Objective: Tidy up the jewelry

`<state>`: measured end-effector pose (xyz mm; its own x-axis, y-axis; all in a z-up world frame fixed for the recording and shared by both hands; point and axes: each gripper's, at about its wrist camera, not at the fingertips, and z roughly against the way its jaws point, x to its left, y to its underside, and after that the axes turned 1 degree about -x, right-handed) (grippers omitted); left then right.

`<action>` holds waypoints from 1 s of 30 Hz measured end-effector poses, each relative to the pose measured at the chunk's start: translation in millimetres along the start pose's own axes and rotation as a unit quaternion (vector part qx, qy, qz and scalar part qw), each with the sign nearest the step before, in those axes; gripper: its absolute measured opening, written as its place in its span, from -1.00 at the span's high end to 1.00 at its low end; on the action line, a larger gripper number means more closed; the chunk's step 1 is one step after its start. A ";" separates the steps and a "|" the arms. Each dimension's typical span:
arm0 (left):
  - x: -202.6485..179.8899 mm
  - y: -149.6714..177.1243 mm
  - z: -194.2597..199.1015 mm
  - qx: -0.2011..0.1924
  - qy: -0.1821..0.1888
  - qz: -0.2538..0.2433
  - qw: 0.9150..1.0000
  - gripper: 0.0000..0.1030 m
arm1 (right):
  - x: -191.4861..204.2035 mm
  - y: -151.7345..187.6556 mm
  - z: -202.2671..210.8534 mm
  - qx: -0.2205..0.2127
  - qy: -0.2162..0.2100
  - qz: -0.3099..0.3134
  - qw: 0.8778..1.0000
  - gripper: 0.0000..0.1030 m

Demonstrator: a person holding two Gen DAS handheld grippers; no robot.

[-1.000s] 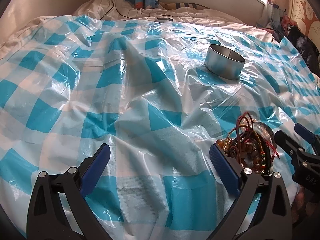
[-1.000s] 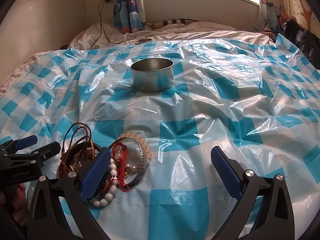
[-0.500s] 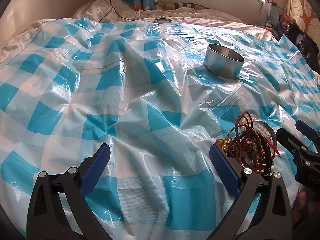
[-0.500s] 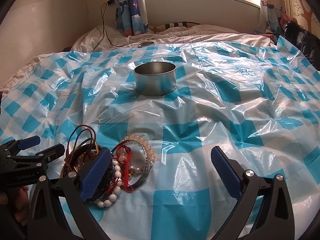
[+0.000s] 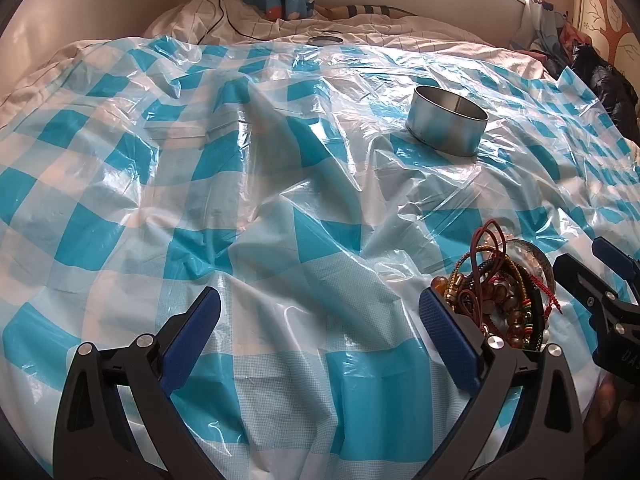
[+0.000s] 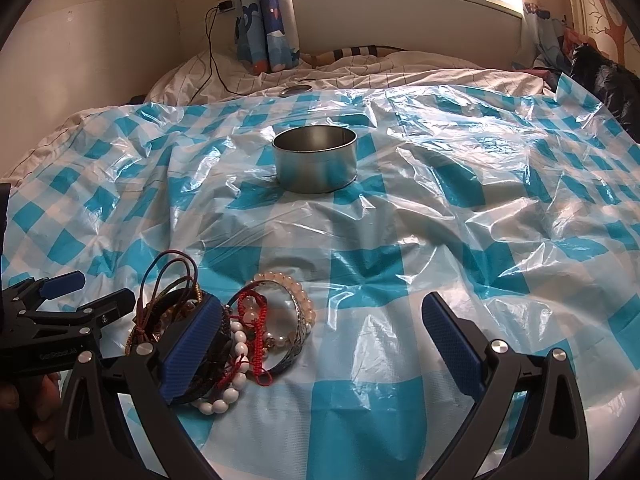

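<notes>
A pile of bracelets, with white beads, red cord, a silver bangle and brown cords, lies on the blue-checked plastic sheet. It also shows in the left wrist view. A round metal tin stands open farther back; it also shows in the left wrist view. My right gripper is open and empty, its left finger beside the pile. My left gripper is open and empty, its right finger beside the pile's left edge.
The sheet covers a bed and is wrinkled. A small round lid lies at the sheet's far edge. A curtain and a cable are at the back wall. Dark clothes lie at the far right.
Both wrist views have tilted up slightly, so the tin and the pile sit lower in frame. Both grippers stay open. The jewelry has not moved.
</notes>
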<state>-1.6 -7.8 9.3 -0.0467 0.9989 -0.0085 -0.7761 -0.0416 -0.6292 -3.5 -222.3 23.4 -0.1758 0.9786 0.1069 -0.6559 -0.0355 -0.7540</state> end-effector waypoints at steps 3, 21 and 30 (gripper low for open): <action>-0.4 -0.2 -0.1 0.000 -0.001 -0.001 1.000 -0.85 | 0.0 -0.1 -0.1 0.000 0.000 0.000 1.000 -0.87; 29.9 -3.6 6.9 -0.002 0.032 0.031 0.999 -0.85 | 15.5 3.7 4.2 0.009 -0.045 0.034 0.998 -0.87; -10.1 -14.7 22.0 -0.033 0.214 -0.044 0.975 -0.85 | 7.7 0.0 -0.3 0.021 -0.033 0.022 0.999 -0.87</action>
<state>-3.5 -17.7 35.8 0.2962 0.9172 -0.2664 -0.7229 0.0330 -0.6902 -4.7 -214.7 24.0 -0.2513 0.9607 0.1179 -0.6765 -0.0873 -0.7313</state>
